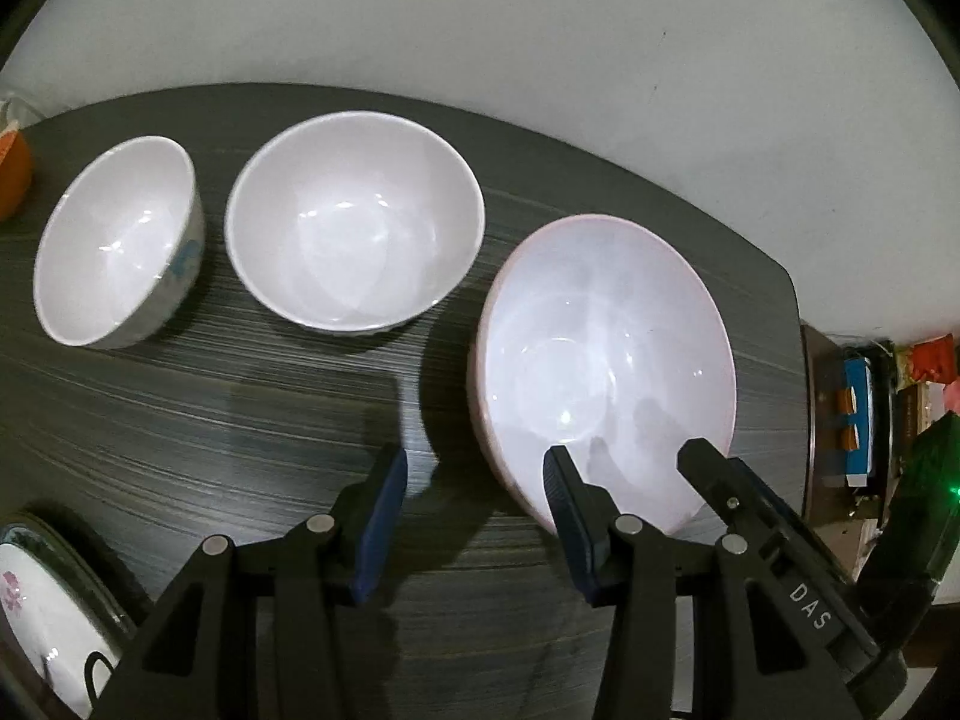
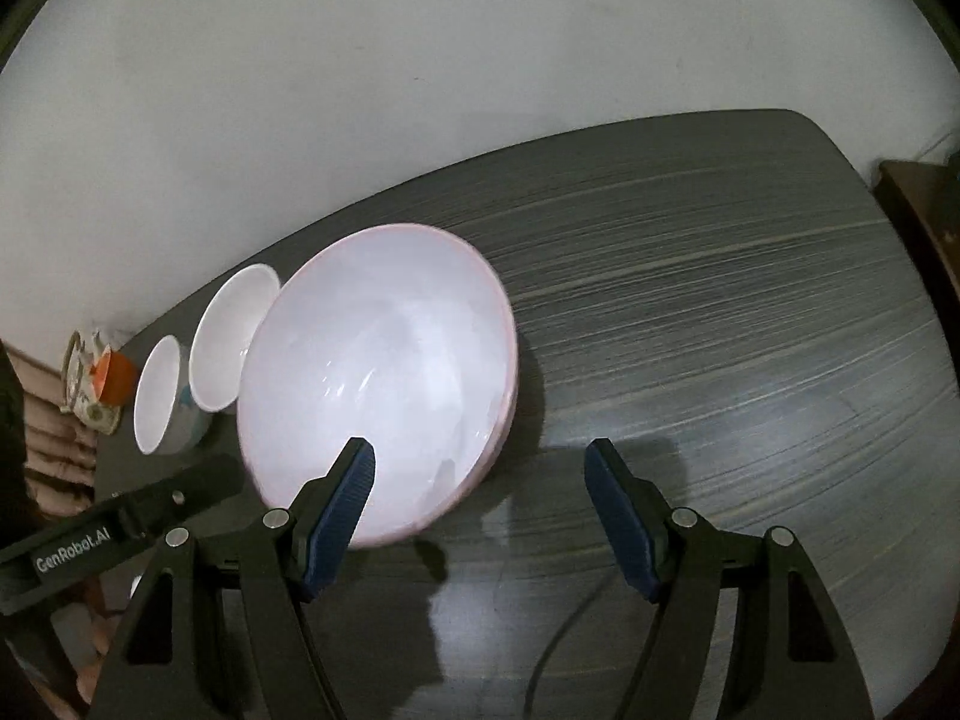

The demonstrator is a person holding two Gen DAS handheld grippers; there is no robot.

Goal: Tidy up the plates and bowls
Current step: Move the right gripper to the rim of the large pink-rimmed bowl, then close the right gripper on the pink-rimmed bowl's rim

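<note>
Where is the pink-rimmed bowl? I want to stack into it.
The pink-rimmed bowl sits on the table's right part, beside the medium white bowl, under both grippers.

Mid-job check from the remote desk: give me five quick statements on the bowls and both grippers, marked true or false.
1. Three white bowls stand upright in a row on the dark wood-grain table. True: the small bowl with blue marks, the medium white bowl, the large pink-rimmed bowl.
2. The medium bowl sits nested inside the large one. False: they stand side by side, apart.
3. The left gripper is clamped on the small bowl. False: its fingers are open and empty.
4. The right gripper holds nothing. True.
5. All three bowls look empty. True.
</note>
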